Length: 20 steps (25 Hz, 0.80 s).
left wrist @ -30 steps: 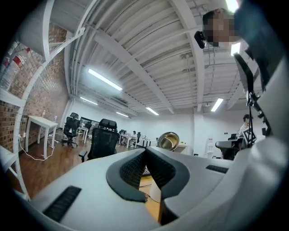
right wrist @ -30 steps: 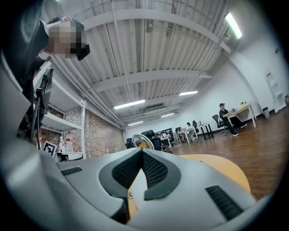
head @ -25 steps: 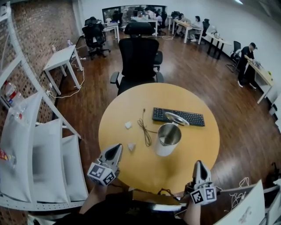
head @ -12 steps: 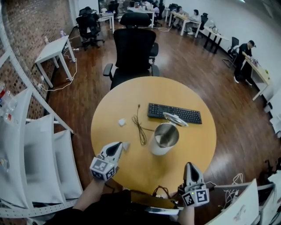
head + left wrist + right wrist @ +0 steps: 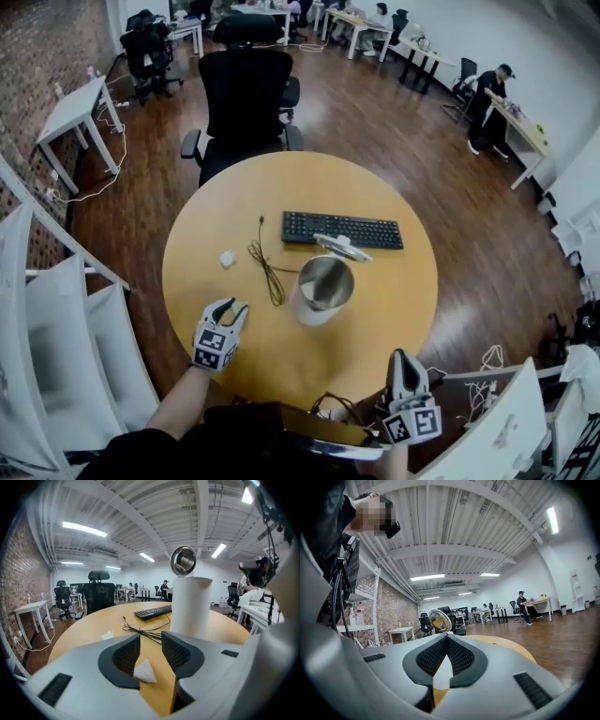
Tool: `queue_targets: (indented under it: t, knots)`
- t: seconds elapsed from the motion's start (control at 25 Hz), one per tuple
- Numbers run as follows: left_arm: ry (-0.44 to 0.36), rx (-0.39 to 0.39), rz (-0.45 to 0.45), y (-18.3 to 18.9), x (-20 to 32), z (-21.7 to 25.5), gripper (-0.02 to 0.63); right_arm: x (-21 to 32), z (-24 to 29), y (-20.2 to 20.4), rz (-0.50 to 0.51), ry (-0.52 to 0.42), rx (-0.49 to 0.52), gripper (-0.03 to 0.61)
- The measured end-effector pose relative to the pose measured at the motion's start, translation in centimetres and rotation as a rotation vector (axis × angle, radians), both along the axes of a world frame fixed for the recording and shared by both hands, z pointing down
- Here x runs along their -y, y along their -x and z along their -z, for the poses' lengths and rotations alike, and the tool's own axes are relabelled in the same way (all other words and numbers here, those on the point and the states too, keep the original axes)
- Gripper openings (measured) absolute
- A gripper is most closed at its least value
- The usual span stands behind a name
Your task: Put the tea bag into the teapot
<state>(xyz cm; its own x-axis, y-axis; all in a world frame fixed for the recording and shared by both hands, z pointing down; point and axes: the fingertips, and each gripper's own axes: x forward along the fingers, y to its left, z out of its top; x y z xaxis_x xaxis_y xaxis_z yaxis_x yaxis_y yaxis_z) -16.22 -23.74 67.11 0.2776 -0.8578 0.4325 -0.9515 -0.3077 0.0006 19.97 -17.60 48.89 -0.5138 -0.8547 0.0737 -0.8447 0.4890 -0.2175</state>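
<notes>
A small white tea bag (image 5: 144, 671) lies on the round wooden table (image 5: 394, 309) between the jaws of my left gripper (image 5: 151, 639). Those jaws are opening and do not press on it. In the head view my left gripper (image 5: 232, 307) is low over the table's front left, and the tea bag is hidden there. The teapot (image 5: 319, 291), white outside and metal inside, stands mid-table with its lid (image 5: 342, 247) tipped open; from the left gripper view the teapot (image 5: 190, 606) is just ahead to the right. My right gripper (image 5: 401, 360) hangs shut and empty off the table's near edge.
A second white tea bag (image 5: 226, 258) lies left of a black cable (image 5: 265, 267). Behind the teapot lies a black keyboard (image 5: 342, 230). A black office chair (image 5: 244, 94) stands at the far side. White shelving (image 5: 56, 347) runs along my left.
My left gripper moved forward onto the near tea bag, and its jaws went from shut to parted around it. The right gripper stayed shut near the table edge.
</notes>
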Motion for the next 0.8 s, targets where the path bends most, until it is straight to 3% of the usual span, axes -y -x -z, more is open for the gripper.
queue_targets:
  t: [0.12, 0.56, 0.8]
  knots:
    - [0.112, -0.017, -0.008, 0.1, 0.7, -3.3, 0.203, -0.2, 0.0, -0.8, -0.039, -0.018, -0.014, 0.001]
    - [0.367, 0.047, -0.006, 0.7, 1.4, -9.8, 0.219, -0.2, 1.1, -0.8, -0.086, -0.033, -0.034, 0.001]
    - [0.357, 0.059, -0.010, 0.5, 1.5, -10.3, 0.218, -0.3, 1.5, -1.1, -0.112, -0.039, -0.040, 0.000]
